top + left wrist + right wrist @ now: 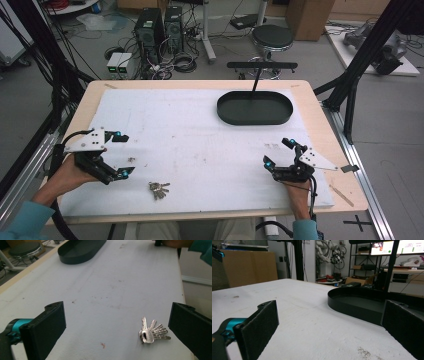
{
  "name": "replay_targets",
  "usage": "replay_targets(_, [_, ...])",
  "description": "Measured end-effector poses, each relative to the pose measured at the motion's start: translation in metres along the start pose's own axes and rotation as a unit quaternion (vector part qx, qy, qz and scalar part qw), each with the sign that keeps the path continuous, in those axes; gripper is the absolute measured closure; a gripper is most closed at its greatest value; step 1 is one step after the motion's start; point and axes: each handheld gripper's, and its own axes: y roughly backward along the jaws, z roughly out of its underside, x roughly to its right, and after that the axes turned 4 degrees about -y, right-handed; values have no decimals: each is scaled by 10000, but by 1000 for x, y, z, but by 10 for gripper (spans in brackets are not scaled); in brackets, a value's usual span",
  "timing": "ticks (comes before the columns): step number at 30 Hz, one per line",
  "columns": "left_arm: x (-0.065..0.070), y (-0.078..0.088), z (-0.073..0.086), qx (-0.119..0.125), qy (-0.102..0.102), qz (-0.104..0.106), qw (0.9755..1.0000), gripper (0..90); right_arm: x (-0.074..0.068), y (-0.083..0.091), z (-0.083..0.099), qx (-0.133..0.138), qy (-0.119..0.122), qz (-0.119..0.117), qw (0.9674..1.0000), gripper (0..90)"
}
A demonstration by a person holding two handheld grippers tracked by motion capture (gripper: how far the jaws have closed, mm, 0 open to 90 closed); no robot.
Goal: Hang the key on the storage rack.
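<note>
Jaws spread wide and empty on both the left gripper (121, 154) and right gripper (279, 152); bunch of keys (159, 189) lies untouched on the bench (200, 145), black tray (255, 108) empty, so seemingly nothing is done yet.

One key bunch (159, 189); one black tray (255, 108); two tools.

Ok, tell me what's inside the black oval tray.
The black oval tray holds nothing on the floor that shows. In the high view its near wall hides a thin strip of floor, and in the right gripper view one of the fingers covers part.
</note>
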Motion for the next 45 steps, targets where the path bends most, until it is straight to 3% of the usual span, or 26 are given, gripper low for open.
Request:
replay_targets(5, [2, -9, -5, -408, -208, 229, 9987, 33, -1, 0, 0, -17, -23, -1, 10000, 6])
replay_targets(15, [7, -30, -1, -967, -275, 571, 9933, 33, -1, 0, 0, -20, -38, -5, 10000, 5])
replay_targets(16, [8, -35, 0, -1099, -315, 630, 9914, 33, 0, 0, 0, 3, 2, 3, 10000, 5])
replay_targets(17, [8, -35, 0, -1099, -315, 630, 9914, 33, 0, 0, 0, 3, 2, 3, 10000, 5])
replay_targets(18, [10, -39, 1, -1238, -365, 667, 9894, 33, 0, 0, 0, -12, -21, -6, 10000, 5])
replay_targets(24, [13, -49, 3, -1452, -426, 780, 9854, 34, -1, 0, 0, -19, -36, -5, 10000, 5])
replay_targets(25, [14, -52, 3, -1540, -419, 837, 9836, 68, -1, 0, 0, -18, -34, -7, 10000, 5])
replay_targets(26, [14, -52, 3, -1540, -419, 837, 9836, 114, -1, 0, 0, -18, -34, -7, 10000, 5])
replay_targets(27, [14, -53, 4, -1631, -468, 912, 9813, 132, -1, 0, 0, -19, -35, -5, 10000, 5])
replay_targets(28, [15, -55, 4, -1644, -453, 913, 9811, 132, -1, 0, 0, -17, -33, -4, 10000, 5])
replay_targets(31, [18, -60, 5, -1845, -464, 1005, 9766, 135, 0, 0, 0, -12, -20, -4, 10000, 5])
replay_targets(34, [20, -64, 7, -1964, -469, 1049, 9738, 151, 0, 0, 0, -12, -21, -3, 10000, 5])
replay_targets(38, [20, -67, 7, -2033, -444, 1098, 9719, 204, 0, 0, 0, -11, -19, -6, 10000, 5])
replay_targets(39, [19, -68, 8, -2098, -407, 1151, 9701, 222, -1, 0, 0, -20, -35, -7, 10000, 5])
replay_targets(45, [19, -71, 9, -2234, -346, 1256, 9660, 278, 0, 0, 0, -12, -33, 7, 10000, 5])
